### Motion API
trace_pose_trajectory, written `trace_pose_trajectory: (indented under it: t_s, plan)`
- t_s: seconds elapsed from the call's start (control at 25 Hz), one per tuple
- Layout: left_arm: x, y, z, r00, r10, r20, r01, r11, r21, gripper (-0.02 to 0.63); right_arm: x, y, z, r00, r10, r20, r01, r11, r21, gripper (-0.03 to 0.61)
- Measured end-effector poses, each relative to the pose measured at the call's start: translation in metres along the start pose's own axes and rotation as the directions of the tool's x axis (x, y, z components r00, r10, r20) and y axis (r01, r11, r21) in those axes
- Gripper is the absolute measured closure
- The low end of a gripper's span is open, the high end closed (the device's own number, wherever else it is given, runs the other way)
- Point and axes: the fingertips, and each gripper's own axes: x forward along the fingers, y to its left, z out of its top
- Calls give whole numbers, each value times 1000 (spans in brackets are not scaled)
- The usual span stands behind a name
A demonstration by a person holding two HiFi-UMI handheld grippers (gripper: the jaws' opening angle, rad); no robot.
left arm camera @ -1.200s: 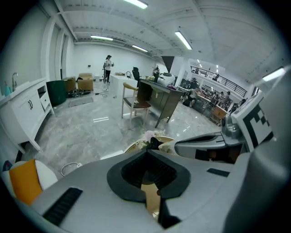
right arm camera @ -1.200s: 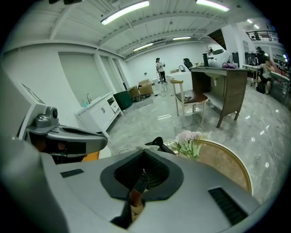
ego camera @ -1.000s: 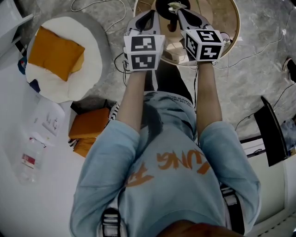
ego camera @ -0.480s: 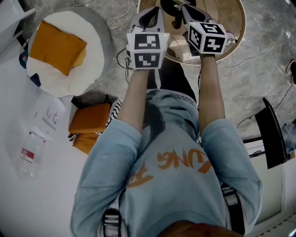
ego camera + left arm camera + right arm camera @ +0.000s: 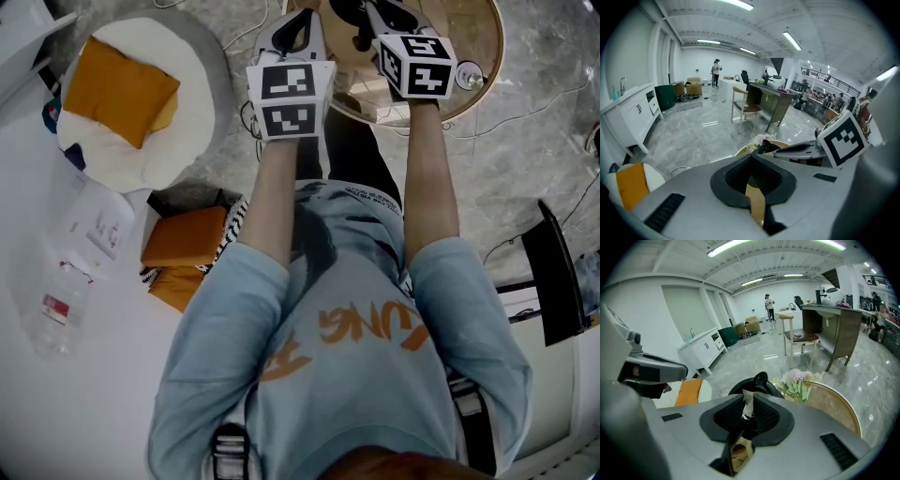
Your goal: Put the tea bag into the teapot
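Left tool (image 5: 751, 158) is clamped shut on nothing. Right tool (image 5: 749, 412) is pinching the tea bag (image 5: 747, 401) between its pads, with the black teapot (image 5: 759, 380) just past it on the round wooden counter (image 5: 473, 37).

The right tool (image 5: 749, 414) has edged forward over the round table (image 5: 473, 42), nearer the teapot (image 5: 760, 377).

Grippers: two were held, the left gripper (image 5: 751, 161) and the right gripper (image 5: 749, 399).
Tea bag (image 5: 747, 406): one.
Teapot (image 5: 761, 379): one.
Round table (image 5: 476, 52): one, far.
Orange cushions (image 5: 120, 86) (image 5: 183, 239) (image 5: 173, 286): three, left.
Plastic bottle (image 5: 52, 319): one, near left.
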Motion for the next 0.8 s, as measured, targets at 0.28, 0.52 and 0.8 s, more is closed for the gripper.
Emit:
trace_pose_trajectory:
  t_s: [0.28,0.52,0.8]
  plan:
    - [-21,0,9,999,28,38,-27,1000,-15,589,-30,1,19,996,-34,80,34,999,-3,485]
    - [-58,-10,33,991,50,125,-46,998,-40,589,-89,0,44,972,-101,212,89,994,66,499]
    - [-113,-18,84,959,62,275,-51,997,-50,589,-158,26,98,912,-86,402,64,996,69,566]
